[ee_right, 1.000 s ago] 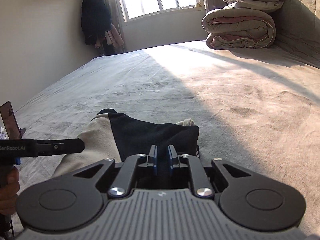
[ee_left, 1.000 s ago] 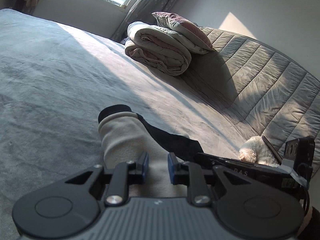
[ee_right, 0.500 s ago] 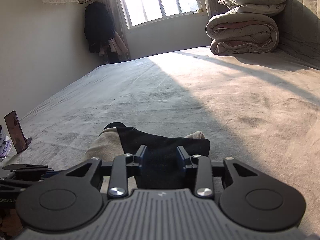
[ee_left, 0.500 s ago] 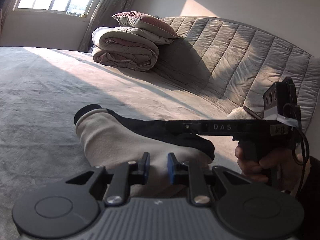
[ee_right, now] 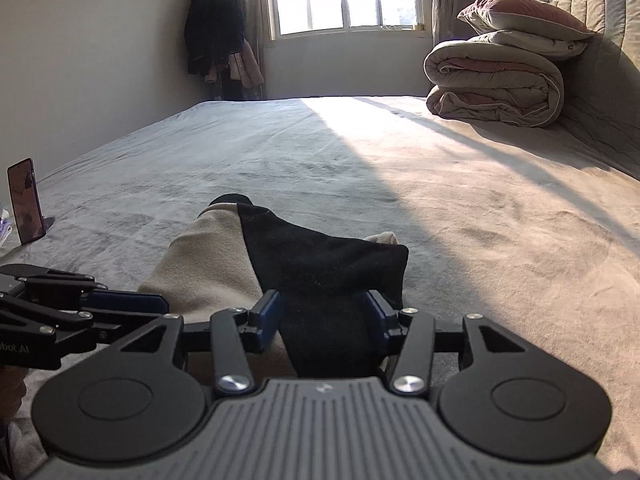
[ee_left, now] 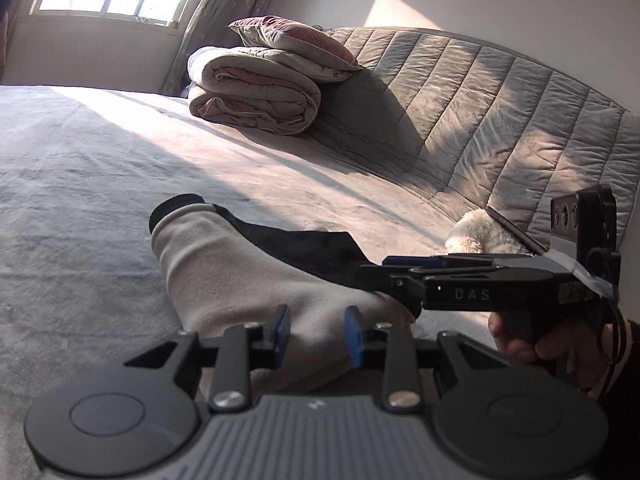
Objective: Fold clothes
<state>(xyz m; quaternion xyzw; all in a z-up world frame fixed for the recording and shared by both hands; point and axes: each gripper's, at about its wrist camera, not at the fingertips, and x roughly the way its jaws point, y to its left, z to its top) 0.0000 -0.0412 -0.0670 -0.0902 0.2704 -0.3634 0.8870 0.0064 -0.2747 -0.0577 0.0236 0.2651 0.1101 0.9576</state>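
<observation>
Grey bed (ee_right: 280, 168) with garment (ee_right: 224, 264), folded quilt (ee_right: 496, 84), phone (ee_right: 25, 200).

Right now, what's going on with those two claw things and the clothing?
Left gripper open. Right gripper open. Beige-and-black garment folded on bed, unheld. Nothing in the way.

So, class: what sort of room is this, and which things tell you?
Most likely a bedroom: a wide bed with a quilted headboard, a folded duvet with a pillow on top.

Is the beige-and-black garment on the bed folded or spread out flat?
Folded. The garment is a compact bundle on the bed, black layer over beige, one cuffed sleeve sticking out.
</observation>
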